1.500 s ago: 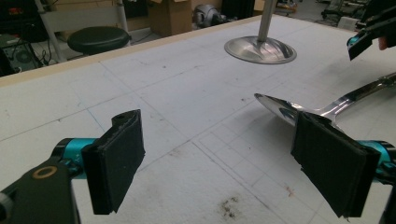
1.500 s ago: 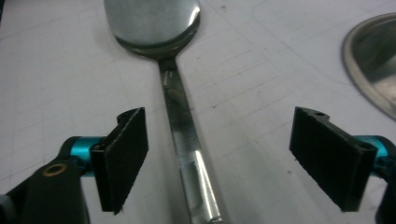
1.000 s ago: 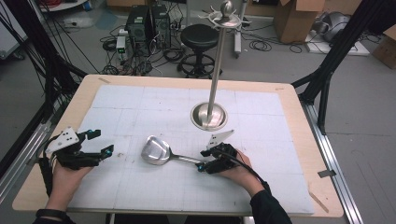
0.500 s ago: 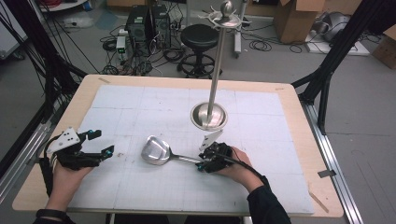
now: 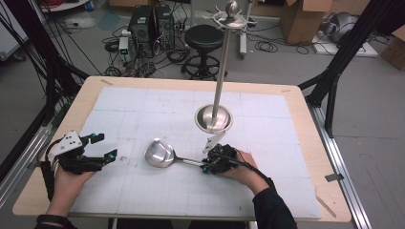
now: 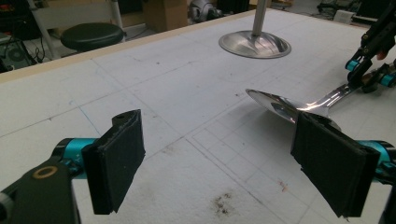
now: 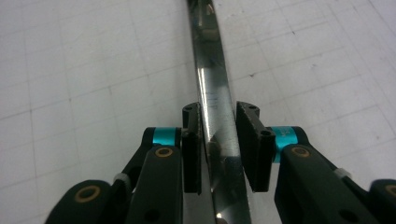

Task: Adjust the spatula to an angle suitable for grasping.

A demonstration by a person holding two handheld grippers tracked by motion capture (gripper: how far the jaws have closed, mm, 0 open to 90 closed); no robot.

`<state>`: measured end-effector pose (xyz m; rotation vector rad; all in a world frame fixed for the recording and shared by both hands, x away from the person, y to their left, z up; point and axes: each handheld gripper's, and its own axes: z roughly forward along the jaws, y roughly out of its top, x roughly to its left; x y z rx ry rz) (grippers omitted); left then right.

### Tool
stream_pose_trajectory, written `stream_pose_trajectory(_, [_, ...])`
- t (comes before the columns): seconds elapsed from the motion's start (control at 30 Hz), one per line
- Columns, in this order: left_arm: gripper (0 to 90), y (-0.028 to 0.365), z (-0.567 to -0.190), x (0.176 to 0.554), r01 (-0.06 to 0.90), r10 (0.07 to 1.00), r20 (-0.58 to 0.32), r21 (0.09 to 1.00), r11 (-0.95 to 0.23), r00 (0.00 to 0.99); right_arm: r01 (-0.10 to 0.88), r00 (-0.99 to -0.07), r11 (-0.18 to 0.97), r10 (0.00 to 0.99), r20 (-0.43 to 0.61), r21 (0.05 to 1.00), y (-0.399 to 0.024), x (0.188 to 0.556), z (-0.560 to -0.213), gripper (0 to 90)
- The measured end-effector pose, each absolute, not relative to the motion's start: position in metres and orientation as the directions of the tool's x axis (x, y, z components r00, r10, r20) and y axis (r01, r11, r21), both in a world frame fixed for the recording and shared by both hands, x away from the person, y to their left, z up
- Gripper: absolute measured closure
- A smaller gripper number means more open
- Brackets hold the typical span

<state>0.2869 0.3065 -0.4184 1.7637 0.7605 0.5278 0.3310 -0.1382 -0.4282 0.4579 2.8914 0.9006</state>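
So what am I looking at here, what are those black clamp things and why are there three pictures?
A person sits at a table holding a hand-operated two-jaw gripper in each hand. One picture comes from a camera overhead; the other two come from cameras riding on each gripper, looking along its jaws. On the white mat lie a large metal ladle and a tall metal stand with a round base. The left gripper is open and holds nothing. The right gripper has its jaws on either side of the ladle's handle; whether they pinch it yet is unclear.

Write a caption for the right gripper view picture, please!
Right gripper jaws straddle a shiny ladle handle lying on the white gridded mat.
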Motion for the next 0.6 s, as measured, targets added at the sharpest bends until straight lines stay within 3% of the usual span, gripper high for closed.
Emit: stream_pose_trajectory(0.6, [17.8, 0.3091, -0.4171, 0.2859, 0.227, 0.717, -0.023, 0.955, -0.191, 0.697, 0.193, -0.965, 0.776, 0.262, -0.029, 0.601, -0.1324, 0.3327, -0.4281, 75.2])
